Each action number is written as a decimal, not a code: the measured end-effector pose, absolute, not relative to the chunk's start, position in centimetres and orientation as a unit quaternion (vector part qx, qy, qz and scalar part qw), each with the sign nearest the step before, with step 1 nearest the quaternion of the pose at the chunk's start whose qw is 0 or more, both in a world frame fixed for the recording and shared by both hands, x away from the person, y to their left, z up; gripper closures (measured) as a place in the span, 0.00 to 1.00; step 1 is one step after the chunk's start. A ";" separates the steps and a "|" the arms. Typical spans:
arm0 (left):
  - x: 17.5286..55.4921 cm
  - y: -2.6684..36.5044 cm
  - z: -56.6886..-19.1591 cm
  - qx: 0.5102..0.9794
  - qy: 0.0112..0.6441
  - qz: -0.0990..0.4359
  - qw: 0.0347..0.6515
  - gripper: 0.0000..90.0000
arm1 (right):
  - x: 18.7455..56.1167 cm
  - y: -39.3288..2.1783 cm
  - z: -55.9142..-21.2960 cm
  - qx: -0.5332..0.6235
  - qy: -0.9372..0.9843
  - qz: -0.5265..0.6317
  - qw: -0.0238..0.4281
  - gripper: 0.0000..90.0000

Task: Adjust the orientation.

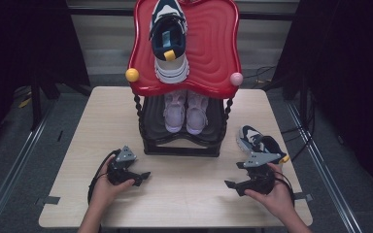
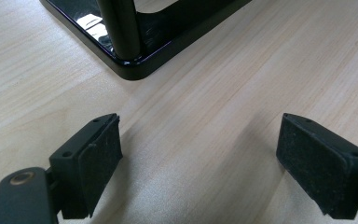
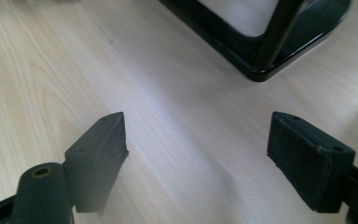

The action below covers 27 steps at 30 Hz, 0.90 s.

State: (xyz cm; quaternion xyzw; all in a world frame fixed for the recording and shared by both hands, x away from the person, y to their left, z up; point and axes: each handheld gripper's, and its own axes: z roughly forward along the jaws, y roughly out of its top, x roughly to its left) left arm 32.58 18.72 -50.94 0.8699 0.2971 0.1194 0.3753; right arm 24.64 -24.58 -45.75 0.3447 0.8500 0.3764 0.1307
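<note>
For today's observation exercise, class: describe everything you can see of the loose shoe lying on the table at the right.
The loose shoe is a sports shoe in dark navy and white with a pale, chunky sole and a small yellow tab at its heel end. It looks like fabric or leather on a rubbery sole. It lies alone on the wooden table, right of the shoe rack and apart from it, toe pointing away toward the upper left. The right tool sits just in front, partly covering its heel; whether they touch I cannot tell.
</note>
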 end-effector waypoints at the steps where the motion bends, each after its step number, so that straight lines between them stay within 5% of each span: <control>1: 32.6 18.7 -50.9 0.870 0.297 0.119 0.375 0.15 | 24.7 -24.8 -45.5 0.344 0.850 0.376 0.134 0.22; 27: 32.6 18.7 -50.9 0.870 0.297 0.118 0.376 0.15 | 25.1 -32.0 -41.5 0.390 0.828 0.343 0.211 0.26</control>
